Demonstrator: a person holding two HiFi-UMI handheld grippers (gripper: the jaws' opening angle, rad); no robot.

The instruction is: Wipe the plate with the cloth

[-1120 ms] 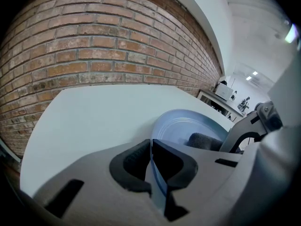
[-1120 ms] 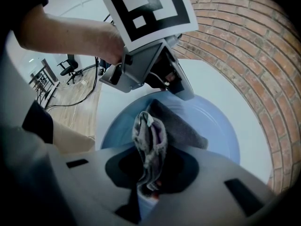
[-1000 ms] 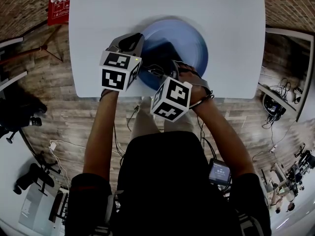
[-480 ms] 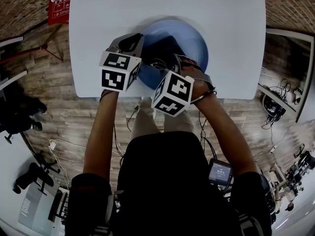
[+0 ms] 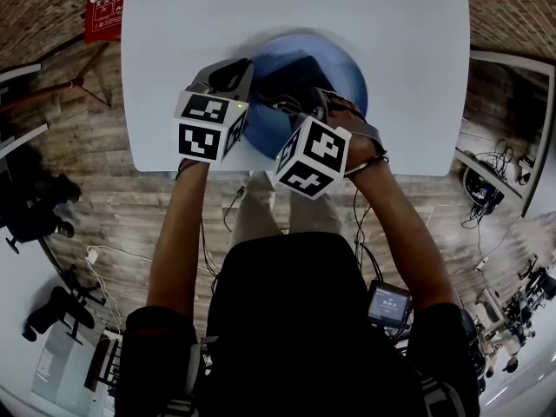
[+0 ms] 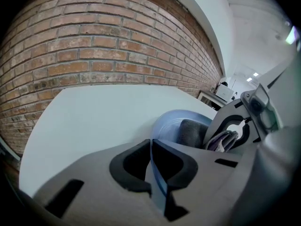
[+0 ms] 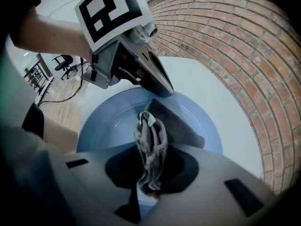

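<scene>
Looking down from the head view, both forearms reach forward side by side over the near edge of the white surface (image 5: 174, 24), wrists roughly level. The left gripper (image 5: 239, 83) sits at the near-left rim of the blue plate (image 5: 346, 63). The right gripper (image 5: 301, 107) points into the plate from the near side, and the dark cloth (image 5: 294, 72) lies just ahead of its jaws, on the plate's floor.

In the left gripper view the jaws are closed on the plate's rim, which runs as a thin blue edge straight between them. The rest of the plate stretches ahead and to the right of those jaws, with the cloth in it. The plate looks rigid and smooth, probably slippery, and breakable if it is ceramic. A firm pinch at the rim seems the right hold to steady it during wiping.

In the right gripper view the jaws are clamped on a bunched fold of the cloth, which sticks up between them. Its loose end spreads flat on the plate just beyond the tips. The cloth looks soft, light and limp. Gripped by a gathered wad, it should drag and flatten under light pressure rather than push.
</scene>
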